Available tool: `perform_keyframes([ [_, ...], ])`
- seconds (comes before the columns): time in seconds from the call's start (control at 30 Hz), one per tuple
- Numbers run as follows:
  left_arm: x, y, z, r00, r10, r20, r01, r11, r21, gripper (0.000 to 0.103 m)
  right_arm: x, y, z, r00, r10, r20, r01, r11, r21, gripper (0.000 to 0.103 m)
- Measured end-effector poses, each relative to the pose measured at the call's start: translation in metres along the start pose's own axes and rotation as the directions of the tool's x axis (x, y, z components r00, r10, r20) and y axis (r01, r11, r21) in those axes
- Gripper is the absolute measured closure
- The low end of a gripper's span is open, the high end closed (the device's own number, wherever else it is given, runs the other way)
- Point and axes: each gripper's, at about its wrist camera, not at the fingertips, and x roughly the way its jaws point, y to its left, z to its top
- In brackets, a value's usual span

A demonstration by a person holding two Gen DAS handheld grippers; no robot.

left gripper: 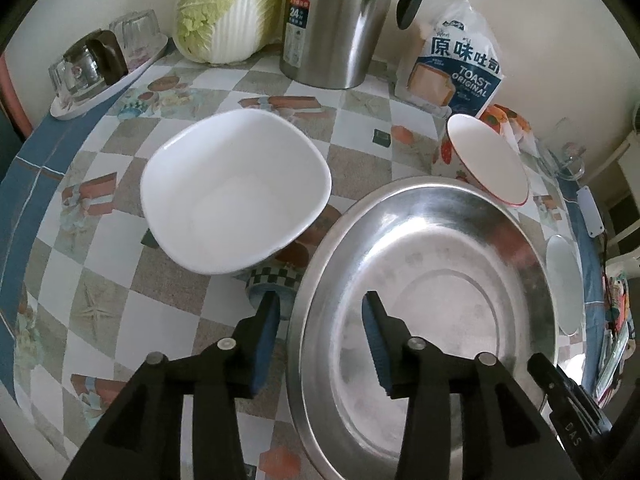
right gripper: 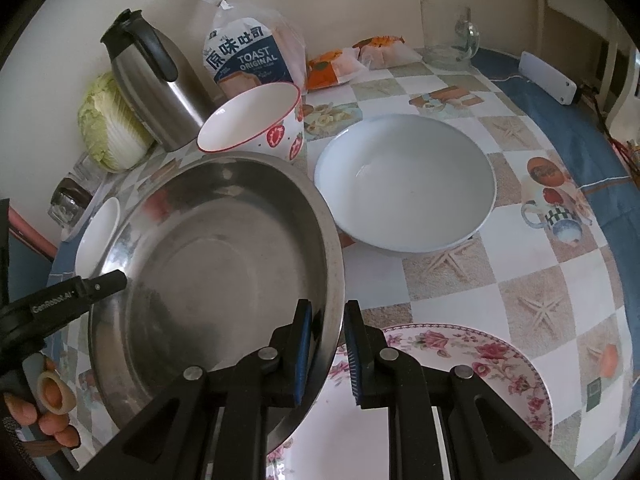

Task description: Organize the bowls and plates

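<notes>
Checkered tablecloth (right gripper: 452, 276) by a cream wall, crowded with dishes. Right gripper (right gripper: 328, 344) is narrow, its 2 fingers straddling the rim of the steel basin (right gripper: 224, 264) and apparently clamping it, basin tilted over the floral plate (right gripper: 472, 364); left gripper (left gripper: 320, 340) is wide, spanning the basin's near-left rim, contact unclear. White square bowl (left gripper: 236, 192) sits just left of the basin, strawberry bowl (right gripper: 256, 124) and thermos (right gripper: 156, 84) behind it, wide white bowl (right gripper: 404, 180) to its right, toast bag (right gripper: 252, 56) and cabbage (right gripper: 108, 124) by the wall.
</notes>
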Motion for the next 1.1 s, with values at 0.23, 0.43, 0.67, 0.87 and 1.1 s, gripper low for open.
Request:
perform_keyframes([
  [0.23, -0.017, -0.001, 0.000, 0.999, 0.034, 0.026, -0.034, 0.999, 0.005, 0.046, -0.016, 0.001, 0.002, 1.000, -0.018, 0.024, 0.018, 1.000, 0.001, 0.075],
  [0.43, -0.031, -0.005, -0.003, 0.997, 0.046, 0.063, -0.047, 0.999, 0.014, 0.027, -0.027, 0.009, 0.000, 0.998, -0.035, 0.050, 0.037, 0.999, -0.037, 0.052],
  [0.67, -0.039, -0.004, -0.014, 0.994, 0.062, 0.086, -0.062, 0.998, 0.003, 0.012, -0.027, 0.015, -0.009, 0.998, -0.048, 0.049, 0.052, 0.995, -0.088, 0.027],
  [0.87, -0.042, -0.007, -0.025, 0.992, 0.070, 0.107, -0.073, 0.997, 0.021, 0.007, -0.028, 0.021, -0.016, 0.998, -0.035, 0.058, 0.042, 0.992, -0.118, 0.010],
  [1.1, -0.045, -0.010, -0.039, 0.991, 0.073, 0.111, -0.078, 0.996, 0.042, 0.007, -0.030, 0.027, -0.024, 0.998, -0.041, 0.057, 0.049, 0.987, -0.152, 0.001],
])
